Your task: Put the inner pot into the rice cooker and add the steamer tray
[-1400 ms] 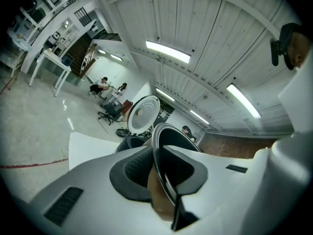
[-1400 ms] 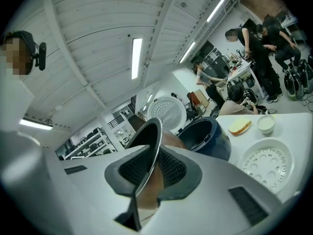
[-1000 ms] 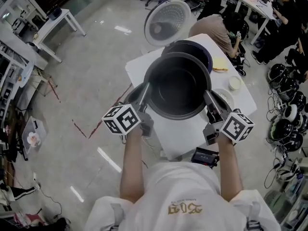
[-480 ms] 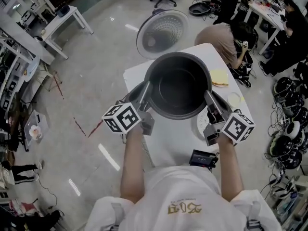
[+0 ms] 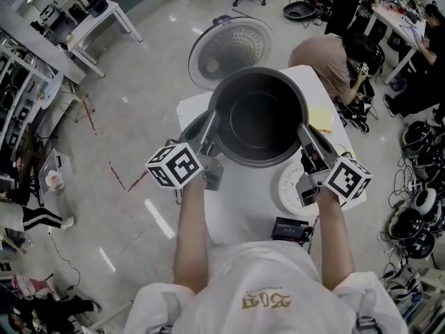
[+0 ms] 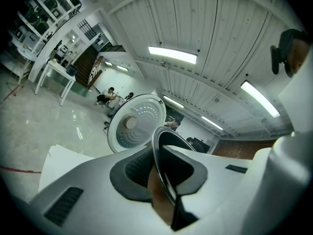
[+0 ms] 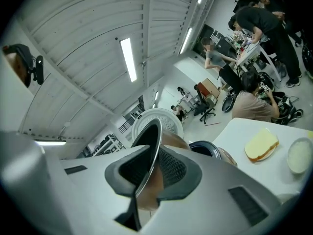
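Left hand-held gripper [image 5: 211, 125] and right hand-held gripper [image 5: 304, 131] clamp inner pot [image 5: 259, 117] above white table [image 5: 243, 202].

Upright lid [image 5: 231, 51] just beyond pot [image 5: 259, 117]

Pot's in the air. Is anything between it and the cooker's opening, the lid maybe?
Nothing visible does. The lid stands open on the far side of the rice cooker, and the right gripper view shows nothing across its dark opening. In the head view the inner pot covers the cooker, so its inside is unchecked.
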A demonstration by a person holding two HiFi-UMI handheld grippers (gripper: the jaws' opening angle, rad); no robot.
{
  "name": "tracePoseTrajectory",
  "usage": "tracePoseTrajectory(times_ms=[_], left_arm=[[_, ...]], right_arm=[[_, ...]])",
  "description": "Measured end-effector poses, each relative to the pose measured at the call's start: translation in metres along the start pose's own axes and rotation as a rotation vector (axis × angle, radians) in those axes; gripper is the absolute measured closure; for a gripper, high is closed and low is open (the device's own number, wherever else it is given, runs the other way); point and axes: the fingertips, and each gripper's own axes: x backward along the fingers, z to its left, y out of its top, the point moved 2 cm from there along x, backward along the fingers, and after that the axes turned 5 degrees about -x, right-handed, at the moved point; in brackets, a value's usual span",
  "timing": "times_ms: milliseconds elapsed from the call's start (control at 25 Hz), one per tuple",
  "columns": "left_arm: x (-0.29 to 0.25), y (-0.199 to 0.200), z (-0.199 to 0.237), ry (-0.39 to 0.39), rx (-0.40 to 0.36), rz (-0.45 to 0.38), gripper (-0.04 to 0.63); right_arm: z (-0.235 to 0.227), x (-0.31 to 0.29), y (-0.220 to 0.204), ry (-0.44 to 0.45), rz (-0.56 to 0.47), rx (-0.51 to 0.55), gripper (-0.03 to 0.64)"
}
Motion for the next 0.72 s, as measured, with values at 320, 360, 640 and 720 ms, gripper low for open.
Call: tracePoseTrajectory(times_ms=[320, 360, 640, 720], left_arm=[[-0.012, -0.011, 0.012, 0.051, 0.019, 0.005, 0.522], [-0.014, -0.013, 0.014, 0.058, 0.021, 0.009, 0.522], [-0.036, -0.030, 0.034, 0.104, 0.041, 0.049, 0.522], [-0.040, -0.034, 0.040, 0.116, 0.043, 0.061, 0.522]], right_arm=[[-0.021, -0.015, 0.001, 0.008, 0.050, -0.021, 0.551], [-0.025, -0.017, 0.001, 0.005, 0.057, -0.024, 0.551], [-0.056, -0.036, -0.001, -0.021, 0.097, -0.057, 0.554], [-0.064, -0.042, -0.003, -0.029, 0.114, -0.059, 0.552]])
